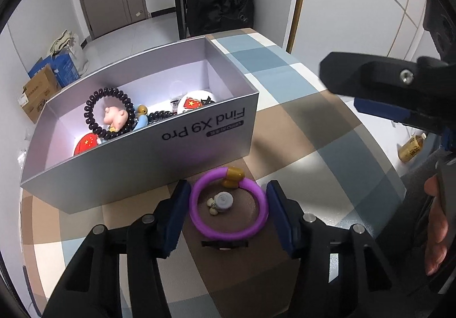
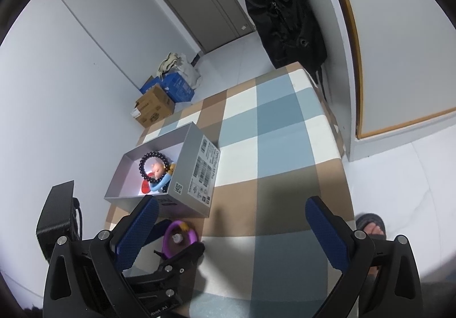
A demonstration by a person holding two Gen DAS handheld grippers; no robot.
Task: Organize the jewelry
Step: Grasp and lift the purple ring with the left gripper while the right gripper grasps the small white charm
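A purple ring bracelet with a gold bead lies flat on the checked tablecloth, just in front of the silver phone box. A small grey charm sits inside the ring. My left gripper straddles the bracelet, its blue pads against the ring's left and right sides. Inside the box are a black bead bracelet, a small doll and red badges. In the right wrist view the bracelet shows at lower left beside the box. My right gripper hangs wide open above the cloth, holding nothing.
The checked table ends close on the right, with pale floor beyond. A bottle lies on the floor. Cardboard boxes stand by the wall, and a black bag hangs at the table's far end. A sandalled foot is nearby.
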